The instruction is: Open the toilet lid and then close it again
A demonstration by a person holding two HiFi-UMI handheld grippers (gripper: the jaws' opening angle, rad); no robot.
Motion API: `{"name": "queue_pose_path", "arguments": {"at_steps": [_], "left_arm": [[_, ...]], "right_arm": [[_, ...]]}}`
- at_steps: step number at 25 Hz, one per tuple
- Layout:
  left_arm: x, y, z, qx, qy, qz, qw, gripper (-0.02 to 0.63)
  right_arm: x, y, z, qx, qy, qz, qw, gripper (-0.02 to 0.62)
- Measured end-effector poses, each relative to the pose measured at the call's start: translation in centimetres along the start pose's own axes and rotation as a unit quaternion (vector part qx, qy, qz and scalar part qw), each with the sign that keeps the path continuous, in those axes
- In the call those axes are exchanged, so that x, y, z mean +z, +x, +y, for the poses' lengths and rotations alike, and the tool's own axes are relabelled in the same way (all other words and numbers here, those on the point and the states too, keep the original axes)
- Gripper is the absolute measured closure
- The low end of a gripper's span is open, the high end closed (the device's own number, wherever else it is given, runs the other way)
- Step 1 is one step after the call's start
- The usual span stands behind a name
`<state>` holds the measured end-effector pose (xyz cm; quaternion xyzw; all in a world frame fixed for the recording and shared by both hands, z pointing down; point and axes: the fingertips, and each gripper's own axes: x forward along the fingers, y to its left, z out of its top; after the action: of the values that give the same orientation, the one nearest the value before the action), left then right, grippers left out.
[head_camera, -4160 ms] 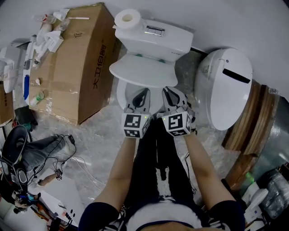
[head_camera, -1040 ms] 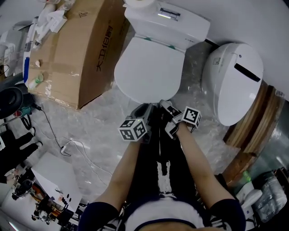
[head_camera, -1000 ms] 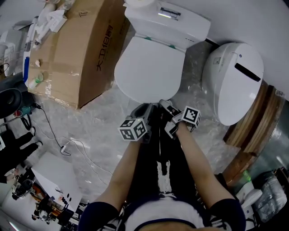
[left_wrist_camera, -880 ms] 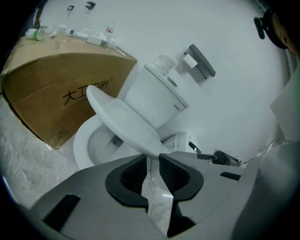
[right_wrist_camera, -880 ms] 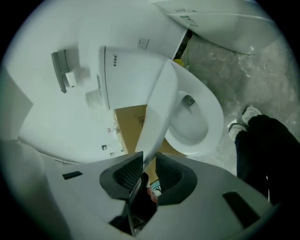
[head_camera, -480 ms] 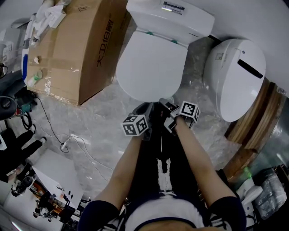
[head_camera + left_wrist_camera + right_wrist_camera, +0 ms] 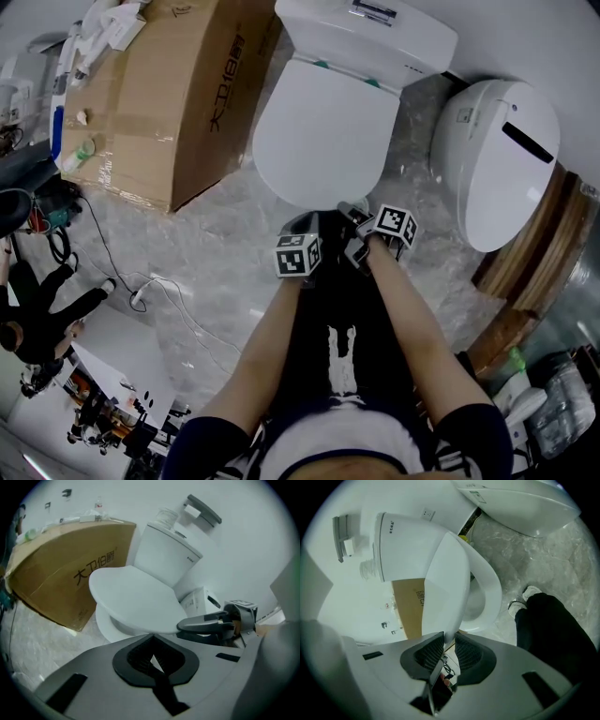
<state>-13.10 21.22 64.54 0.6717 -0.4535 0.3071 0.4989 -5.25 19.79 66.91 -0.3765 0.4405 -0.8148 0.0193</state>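
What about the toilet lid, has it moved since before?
Yes. The toilet lid swung down, away from the tank, and is now over the bowl.

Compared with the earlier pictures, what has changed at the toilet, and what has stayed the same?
The toilet lid came down from half raised, with the bowl showing, to almost flat over the bowl. The right tool has just been closing its jaws and now grips the lid's front edge. The cardboard box and the white oval unit stayed put.
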Motion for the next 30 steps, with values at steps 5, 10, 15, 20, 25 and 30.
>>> {"name": "queue_pose_path", "arguments": {"at_steps": [5,10,15,20,25,30], "left_arm": [[0.5,-0.1,-0.5,0.002,0.089,0.005,0.9961,0.601],[1.1,0.0,-0.6,0.014,0.121,-0.001,0.9925,0.601],[1.6,0.2,0.1,0.021,0.145,-0.005,0.9892,0.601],[2.3,0.5,0.5,0.016,0.168,-0.023,0.9855,0.601],[3.3,1.2,0.6,-0.005,0.191,-0.063,0.9795,0.601],[3.7,1.5,0.7,-0.002,0.203,-0.077,0.9762,0.601]], "right_arm": [[-0.2,1.0,-1.4,-0.024,-0.001,0.001,1.000,0.532],[-0.2,1.8,-3.1,-0.047,0.002,0.000,0.999,0.532],[-0.3,3.2,-4.9,-0.071,0.009,0.004,0.997,0.531],[0.0,4.8,-7.2,-0.098,0.015,0.005,0.995,0.528],[0.3,6.2,-9.0,-0.116,0.015,0.007,0.993,0.525],[0.5,7.0,-10.4,-0.124,0.022,0.004,0.992,0.523]]}}
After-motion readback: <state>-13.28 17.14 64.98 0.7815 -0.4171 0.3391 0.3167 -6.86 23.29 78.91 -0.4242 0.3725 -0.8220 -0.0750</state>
